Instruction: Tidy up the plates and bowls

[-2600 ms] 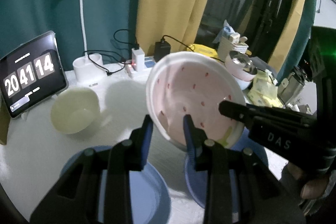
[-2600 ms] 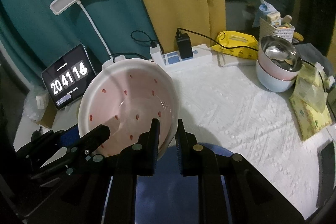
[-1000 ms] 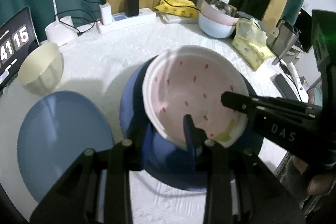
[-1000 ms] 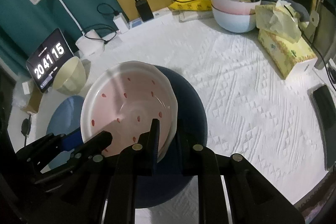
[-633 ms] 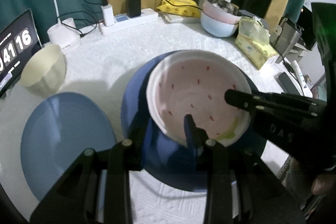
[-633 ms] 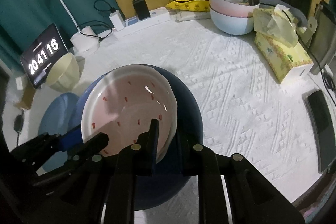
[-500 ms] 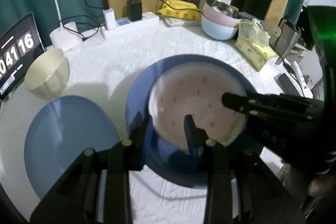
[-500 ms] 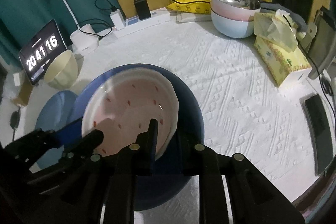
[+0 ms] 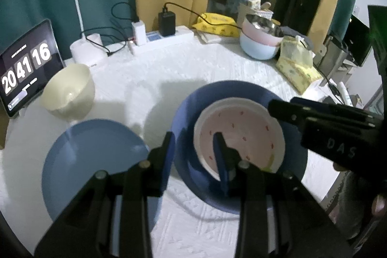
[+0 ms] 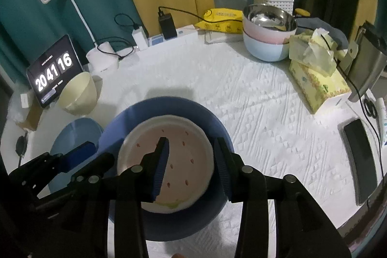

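Note:
A pink bowl with red specks [image 9: 241, 134] [image 10: 183, 154] sits inside a wide dark blue plate [image 9: 232, 91] [image 10: 169, 105] on the white cloth. My left gripper [image 9: 193, 137] hovers open over the bowl's left rim, one finger above the bowl's inside and one above the blue plate, neither pressing. My right gripper [image 10: 191, 140] hangs over the bowl's right side. Its jaws are opening, the rim lies below them and the pads touch nothing. A light blue plate [image 9: 92, 151] lies to the left, with a cream bowl [image 9: 67, 91] behind it.
Stacked pink, pale blue and steel bowls [image 10: 266, 40] stand at the back right beside a tissue box [image 10: 316, 81]. A tablet clock [image 10: 53, 74], a lamp base [image 9: 87, 52] and a power strip [image 9: 164, 40] line the back. A phone [image 10: 360, 158] lies near the right edge.
The pink bowl came down tilted and now rests flat in the dark blue plate. Both grippers let go of its rim and rose; the right jaws spread wide.

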The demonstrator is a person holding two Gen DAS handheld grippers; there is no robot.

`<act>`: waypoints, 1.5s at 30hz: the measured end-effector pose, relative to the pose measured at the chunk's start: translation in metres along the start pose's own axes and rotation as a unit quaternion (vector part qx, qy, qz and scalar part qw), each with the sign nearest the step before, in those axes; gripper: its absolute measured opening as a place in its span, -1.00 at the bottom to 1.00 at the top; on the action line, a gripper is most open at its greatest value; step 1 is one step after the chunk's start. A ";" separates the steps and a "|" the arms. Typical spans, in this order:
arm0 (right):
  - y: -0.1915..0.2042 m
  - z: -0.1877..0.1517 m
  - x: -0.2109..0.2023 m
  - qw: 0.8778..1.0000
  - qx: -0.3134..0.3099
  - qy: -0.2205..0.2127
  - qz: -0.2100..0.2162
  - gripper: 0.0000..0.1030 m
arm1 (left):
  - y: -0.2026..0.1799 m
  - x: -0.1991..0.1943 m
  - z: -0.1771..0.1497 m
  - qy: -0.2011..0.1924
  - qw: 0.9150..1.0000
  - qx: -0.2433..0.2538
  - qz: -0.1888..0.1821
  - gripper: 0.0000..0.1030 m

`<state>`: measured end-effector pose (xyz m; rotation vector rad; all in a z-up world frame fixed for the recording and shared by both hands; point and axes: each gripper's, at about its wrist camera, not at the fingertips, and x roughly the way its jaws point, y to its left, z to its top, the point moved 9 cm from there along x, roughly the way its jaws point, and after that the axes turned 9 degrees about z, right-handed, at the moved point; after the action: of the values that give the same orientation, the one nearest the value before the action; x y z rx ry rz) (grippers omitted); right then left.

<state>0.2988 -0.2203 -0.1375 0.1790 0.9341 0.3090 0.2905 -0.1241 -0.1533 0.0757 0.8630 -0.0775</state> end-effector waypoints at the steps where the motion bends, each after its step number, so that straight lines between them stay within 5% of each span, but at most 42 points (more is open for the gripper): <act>1: 0.003 0.003 -0.002 1.000 -0.001 -0.003 0.002 -0.20 | 0.002 -0.002 0.002 -0.002 1.000 -0.002 0.000 -0.32; 8: 0.027 0.015 -0.004 1.000 -0.022 -0.010 0.015 -0.20 | 0.027 -0.013 0.012 -0.023 0.999 -0.027 0.010 -0.12; 45: 0.131 0.041 0.047 0.994 -0.098 0.015 0.037 -0.20 | 0.161 -0.028 0.021 -0.061 0.992 -0.100 0.054 -0.11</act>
<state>0.3343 -0.0819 -0.1126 0.0290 0.9228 0.4710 0.3045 0.0351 -0.1124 -0.0707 0.7392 0.1046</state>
